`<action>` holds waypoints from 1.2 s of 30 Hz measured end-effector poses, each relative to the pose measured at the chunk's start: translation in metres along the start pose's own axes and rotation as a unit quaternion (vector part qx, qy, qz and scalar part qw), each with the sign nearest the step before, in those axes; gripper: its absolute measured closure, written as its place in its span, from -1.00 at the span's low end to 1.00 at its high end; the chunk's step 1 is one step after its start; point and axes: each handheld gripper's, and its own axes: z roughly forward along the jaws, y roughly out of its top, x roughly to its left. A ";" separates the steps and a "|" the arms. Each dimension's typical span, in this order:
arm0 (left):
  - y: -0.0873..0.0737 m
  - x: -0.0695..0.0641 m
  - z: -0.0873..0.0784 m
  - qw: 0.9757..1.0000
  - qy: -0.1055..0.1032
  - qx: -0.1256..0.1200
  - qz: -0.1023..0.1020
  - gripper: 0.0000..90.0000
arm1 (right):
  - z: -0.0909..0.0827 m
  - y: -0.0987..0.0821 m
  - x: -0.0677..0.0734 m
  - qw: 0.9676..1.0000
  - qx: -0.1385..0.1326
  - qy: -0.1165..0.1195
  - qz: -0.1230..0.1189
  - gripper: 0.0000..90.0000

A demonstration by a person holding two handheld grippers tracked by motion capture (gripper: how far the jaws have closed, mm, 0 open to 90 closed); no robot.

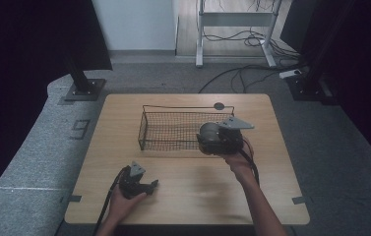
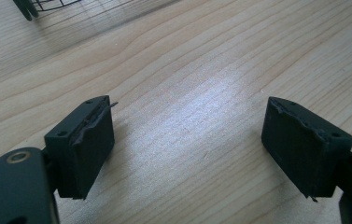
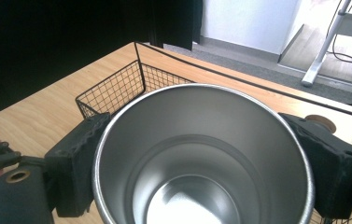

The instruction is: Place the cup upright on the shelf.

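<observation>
While the left claw point(image 2: 187, 149) gapes, the right claw point(image 3: 201, 158) grips a round, smooth steel cup point(image 3: 201, 154).

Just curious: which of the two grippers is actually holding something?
The right gripper: its jaws clamp a steel cup over the wire basket. The left gripper is open above bare table.

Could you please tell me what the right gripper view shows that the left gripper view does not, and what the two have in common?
The right gripper view alone shows a steel cup, open mouth toward the camera and empty, with the right gripper shut on its sides, plus grey floor and a white wall beyond the table. The left gripper view alone shows the left gripper with its fingers wide apart and bare wood between them. Both show the wooden table and part of the black wire basket.
</observation>
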 end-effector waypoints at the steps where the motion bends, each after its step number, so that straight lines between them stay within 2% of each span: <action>1: 0.000 0.000 0.000 1.000 0.000 0.000 0.000 -0.62 | 0.001 0.001 -0.001 1.000 -0.001 0.000 0.000 -0.70; 22: 0.000 0.000 0.000 1.000 0.000 0.000 0.000 -0.62 | 0.018 0.016 -0.013 1.000 0.005 -0.006 0.008 -0.70; 36: 0.000 0.000 0.000 1.000 0.000 0.000 0.000 -0.62 | 0.031 0.025 -0.017 1.000 0.013 -0.009 0.009 -0.70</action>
